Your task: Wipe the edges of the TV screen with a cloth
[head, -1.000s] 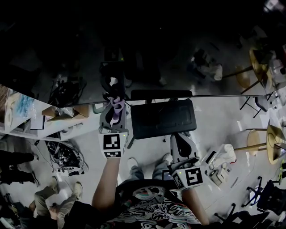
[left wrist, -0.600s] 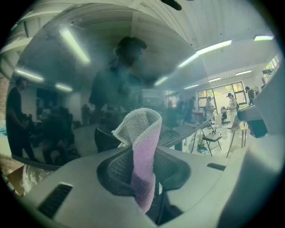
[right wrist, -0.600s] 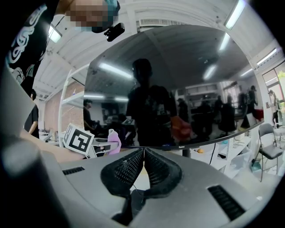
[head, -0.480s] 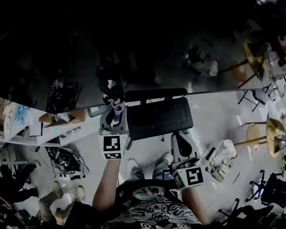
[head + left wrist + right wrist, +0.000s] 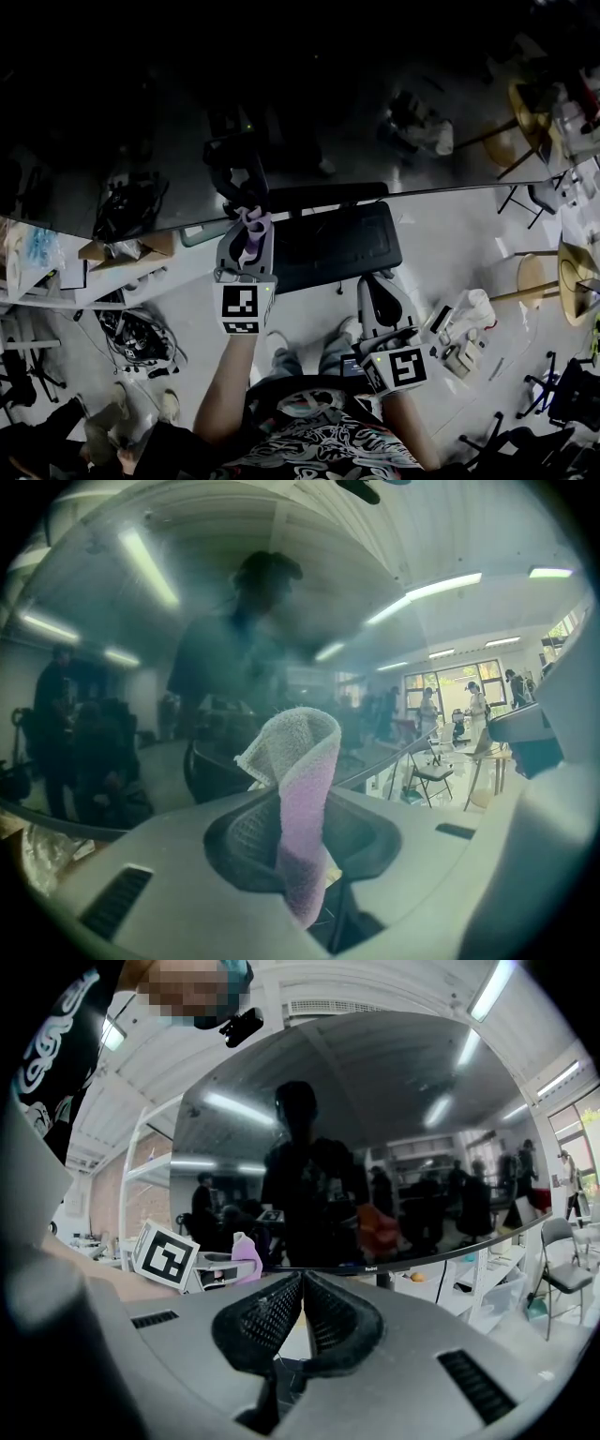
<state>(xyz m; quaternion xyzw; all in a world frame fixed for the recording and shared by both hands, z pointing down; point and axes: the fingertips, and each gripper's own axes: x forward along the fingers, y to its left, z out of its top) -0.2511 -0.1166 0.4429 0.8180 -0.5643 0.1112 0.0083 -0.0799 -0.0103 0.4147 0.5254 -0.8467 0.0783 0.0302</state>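
Left gripper (image 5: 246, 218) (image 5: 305, 841) pinches a cloth (image 5: 248, 232) (image 5: 298, 761) between its jaws, and the pink and white fold stands up past the tips. Right gripper (image 5: 375, 286) (image 5: 302, 1283) has its jaws pressed together, the ribbed pads meeting at the tips.

Largest is the TV screen (image 5: 394, 84) (image 5: 141, 621) (image 5: 375, 1119), dark and glossy. It fills the upper part of the head view and mirrors the room, the ceiling lights and the person. Its lower edge runs across the head view on a slight slant.

White shelving (image 5: 141, 1194) stands to the left of the TV, and a folding chair (image 5: 562, 1255) sits off to the right.

Held low and back near the person's body, the right gripper is well apart from the screen.

Smallest is the cloth. Its top sits at the screen's lower edge, left of the middle, where the gripper's mirror image meets it. From the right gripper view it shows just beside the left gripper's marker cube.
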